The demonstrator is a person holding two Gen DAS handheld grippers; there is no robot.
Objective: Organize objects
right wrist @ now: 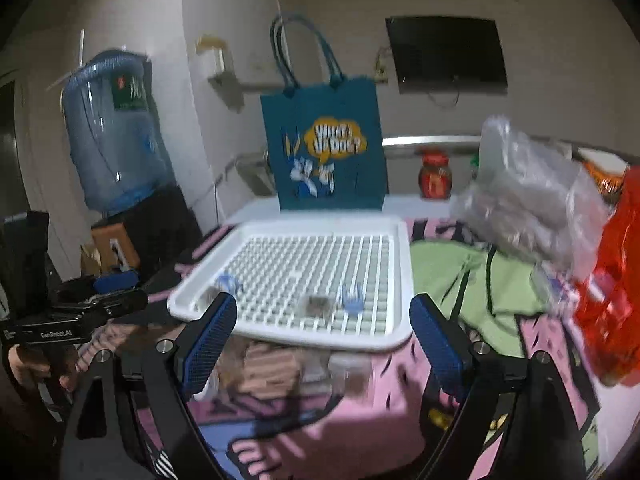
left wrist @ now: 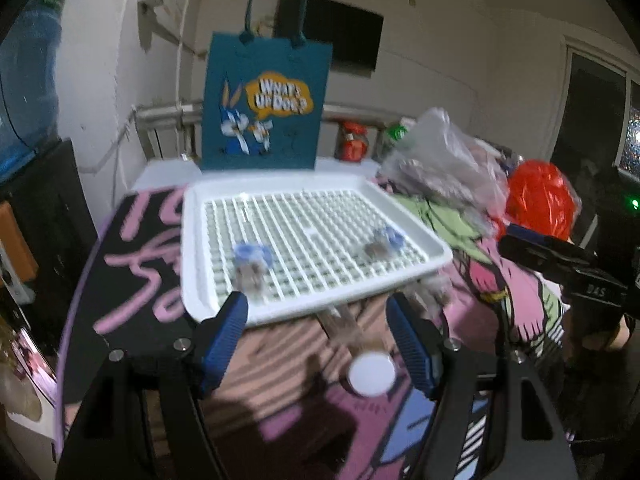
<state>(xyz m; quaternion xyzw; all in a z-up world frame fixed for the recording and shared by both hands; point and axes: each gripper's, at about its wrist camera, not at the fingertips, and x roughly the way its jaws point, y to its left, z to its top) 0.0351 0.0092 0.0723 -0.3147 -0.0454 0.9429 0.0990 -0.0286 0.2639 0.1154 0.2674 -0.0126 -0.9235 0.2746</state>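
Note:
A white tray [left wrist: 191, 240] with a grid insert lies on a pink cartoon cloth. Two small blurred items with blue tops sit on the grid, one near left [left wrist: 251, 258] and one near right [left wrist: 383, 240]. A clear bottle with a white cap [left wrist: 370, 372] lies on the cloth just in front of the tray. My left gripper [left wrist: 318, 326] hangs open above that bottle, touching nothing. My right gripper [right wrist: 324, 332] is open over the tray's [right wrist: 404, 280] near edge, with only a blurred clear item [right wrist: 348, 368] on the cloth below it. Each gripper shows at the edge of the other's view.
A teal tote bag [left wrist: 266, 100] stands upright behind the tray. A clear plastic bag [right wrist: 532, 196] and a red plastic bag [right wrist: 612, 288] pile up on the right over green cloth. A red-lidded jar [right wrist: 435, 176] sits at the back, and a water jug [right wrist: 114, 132] stands left.

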